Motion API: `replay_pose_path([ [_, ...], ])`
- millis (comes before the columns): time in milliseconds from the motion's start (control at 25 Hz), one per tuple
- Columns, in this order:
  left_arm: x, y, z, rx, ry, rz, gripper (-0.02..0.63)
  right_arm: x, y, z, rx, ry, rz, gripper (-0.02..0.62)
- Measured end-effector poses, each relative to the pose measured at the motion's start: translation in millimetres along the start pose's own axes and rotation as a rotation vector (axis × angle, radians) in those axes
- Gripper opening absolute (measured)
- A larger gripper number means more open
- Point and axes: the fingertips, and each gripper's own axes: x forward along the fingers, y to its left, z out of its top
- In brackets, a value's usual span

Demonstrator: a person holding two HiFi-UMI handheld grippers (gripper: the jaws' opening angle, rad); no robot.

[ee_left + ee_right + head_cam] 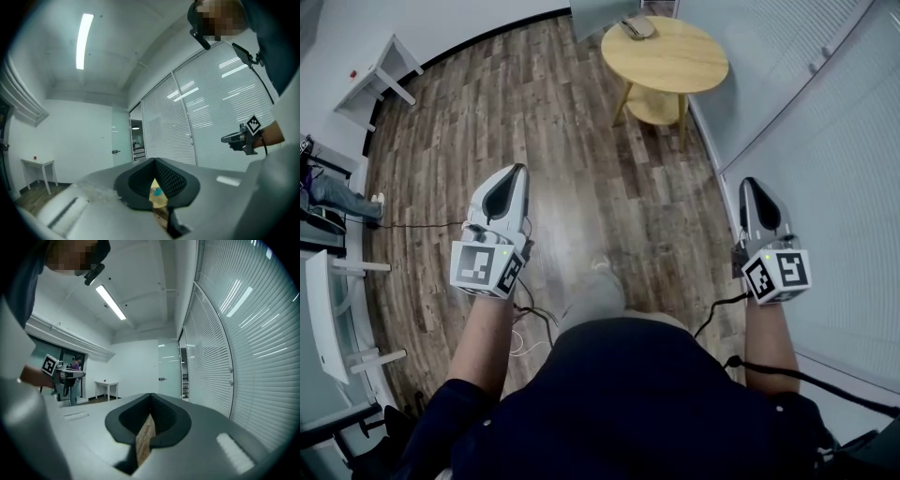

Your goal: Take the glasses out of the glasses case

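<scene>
Both of my jaws are closed on nothing: the left gripper [519,172] and the right gripper [748,184] each show their dark, ribbed pads meeting at the tip, with only floor [581,141] or furniture visible through the slit behind. The case [637,26], a small, rounded, pale grey shape as far as I can tell, lies well ahead at the far edge of the round bench [675,61], so the task hasn't begun and my step now is the approach. I'd walk up until the bench is right under me, then open both jaws before reaching. One should pin the case's base flat while the other lifts the lid. The shell looks smooth and curved, so I'd grip across its narrow width to keep it from slipping. The benchtop is light, smooth wood with a lower shelf [661,108]. The floor is dark wood plank, and slatted blinds [825,187] run along my right.
</scene>
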Motion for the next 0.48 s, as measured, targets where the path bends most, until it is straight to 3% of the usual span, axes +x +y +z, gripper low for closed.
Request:
replay_pose_path([
  [320, 71.8, 54.2, 2.3, -0.035, -0.032, -0.049, 0.005, 69.0, -8.1, 17.3, 0.010, -0.014, -0.032, 0.009],
  [480, 107.3, 84.9, 15.7, -0.007, -0.062, -0.071, 0.005, 107.6, -8.1, 24.7, 0.014, -0.019, -0.055, 0.009],
])
